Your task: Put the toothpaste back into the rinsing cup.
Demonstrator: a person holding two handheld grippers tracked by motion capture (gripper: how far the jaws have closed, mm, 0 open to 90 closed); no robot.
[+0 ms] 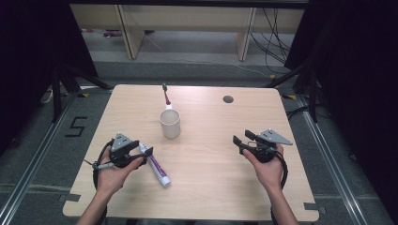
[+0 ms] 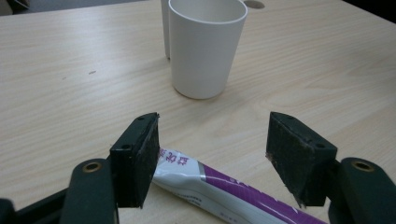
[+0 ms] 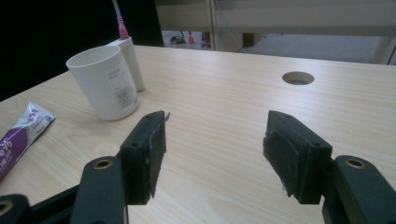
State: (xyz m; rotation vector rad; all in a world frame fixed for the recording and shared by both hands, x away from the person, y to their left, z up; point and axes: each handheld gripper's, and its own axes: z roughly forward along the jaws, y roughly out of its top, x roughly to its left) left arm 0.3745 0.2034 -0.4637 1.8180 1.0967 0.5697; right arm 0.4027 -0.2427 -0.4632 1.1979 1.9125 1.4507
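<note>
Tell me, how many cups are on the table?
1. The white cup stands upright mid-table, just in front of the toothbrush. No other cup is in sight.

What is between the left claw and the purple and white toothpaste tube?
Nothing visible. The left claw stands open right over the purple and white toothpaste tube, which lies flat on the light wooden table between the two black pads. The white plastic cup stands farther off, behind the tube, not in the way.
</note>
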